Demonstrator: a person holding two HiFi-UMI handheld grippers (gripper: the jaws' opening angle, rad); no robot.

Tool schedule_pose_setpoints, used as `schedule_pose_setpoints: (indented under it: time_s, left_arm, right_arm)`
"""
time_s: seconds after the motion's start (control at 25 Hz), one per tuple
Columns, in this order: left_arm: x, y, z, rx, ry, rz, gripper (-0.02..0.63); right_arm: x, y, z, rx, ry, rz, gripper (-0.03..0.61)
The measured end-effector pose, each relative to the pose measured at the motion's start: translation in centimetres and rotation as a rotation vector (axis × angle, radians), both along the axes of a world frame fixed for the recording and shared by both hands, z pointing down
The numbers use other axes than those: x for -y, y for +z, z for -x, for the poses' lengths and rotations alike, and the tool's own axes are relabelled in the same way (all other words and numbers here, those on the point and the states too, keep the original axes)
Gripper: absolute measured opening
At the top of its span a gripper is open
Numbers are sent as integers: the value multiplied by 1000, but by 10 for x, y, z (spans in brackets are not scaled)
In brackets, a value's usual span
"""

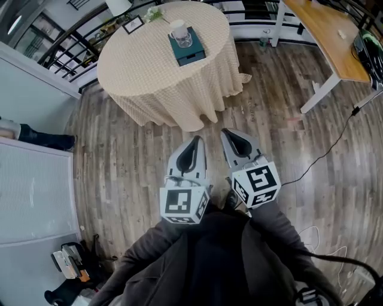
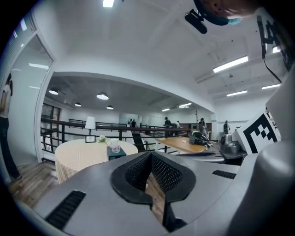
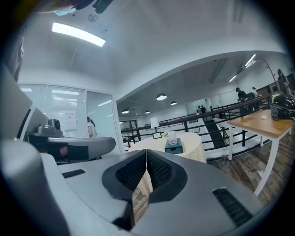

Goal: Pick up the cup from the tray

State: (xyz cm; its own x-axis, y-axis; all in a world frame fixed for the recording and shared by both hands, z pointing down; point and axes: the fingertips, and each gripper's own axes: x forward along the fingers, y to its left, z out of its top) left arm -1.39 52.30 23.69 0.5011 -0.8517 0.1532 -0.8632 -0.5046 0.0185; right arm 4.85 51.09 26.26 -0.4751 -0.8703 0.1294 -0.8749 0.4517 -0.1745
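A clear glass cup (image 1: 182, 37) stands on a dark teal tray (image 1: 188, 48) on the round table (image 1: 149, 66) with a cream cloth, far ahead of me. The same cup (image 2: 115, 146) and tray (image 2: 116, 154) show small in the left gripper view, and the cup (image 3: 172, 138) on its tray (image 3: 174, 148) in the right gripper view. My left gripper (image 1: 194, 142) and right gripper (image 1: 230, 135) are side by side over the wood floor, well short of the table. Both are shut with nothing between the jaws.
On the table stand a small picture frame (image 1: 133, 24), white flowers (image 1: 154, 14) and a lamp (image 1: 118, 6). A wooden desk (image 1: 326, 36) is at the right, with a cable (image 1: 326, 152) across the floor. A black railing (image 1: 72, 42) runs behind the table. A glass partition (image 1: 30, 179) is at the left.
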Motion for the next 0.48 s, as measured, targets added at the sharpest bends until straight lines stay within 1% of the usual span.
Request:
schedule_pose_setpoints:
  time_s: [0.2,0.36,0.48]
  left_arm:
    - [16,7,-6,6,-19,9,6]
    - [42,22,4,-19,-37,36,6]
    - [72,30,8,-40,-38,52,6]
  right_arm:
    - [15,9,-6,5,-18,11,8]
    - [38,25,2,-20,-34,40,8]
    - [67,31,5,-39,-31,51,8]
